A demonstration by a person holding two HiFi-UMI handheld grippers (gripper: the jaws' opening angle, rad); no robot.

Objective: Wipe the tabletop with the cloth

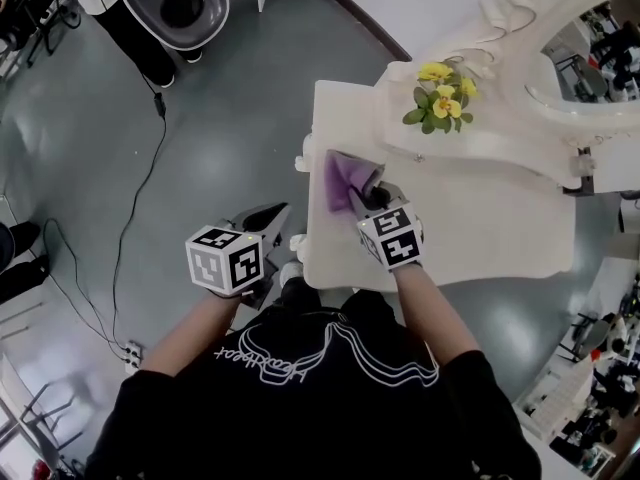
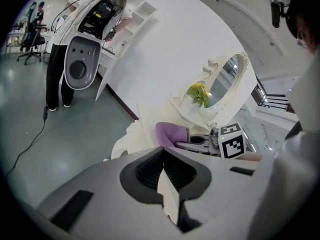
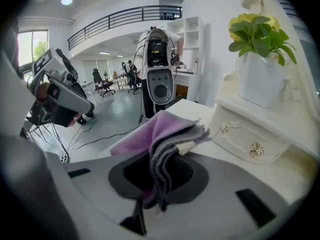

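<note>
- Purple-and-grey knitted cloth [image 1: 346,178] is bunched and clamped between the jaws of the right gripper [image 1: 366,194], at the left rear part of the cream-white tabletop [image 1: 490,230].
- Left gripper [image 1: 268,220] has its jaws pressed together with nothing between them. It is held just beside the table's left edge, over the grey floor [image 1: 230,118].
- Yellow flowers [image 1: 442,88] stand on the raised shelf behind the cloth.

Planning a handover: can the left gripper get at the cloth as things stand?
Probably yes. The left gripper hangs just off the table at its left edge, with nothing between it and the purple cloth. But its jaws are shut, and the right gripper is clamped on the cloth.
</note>
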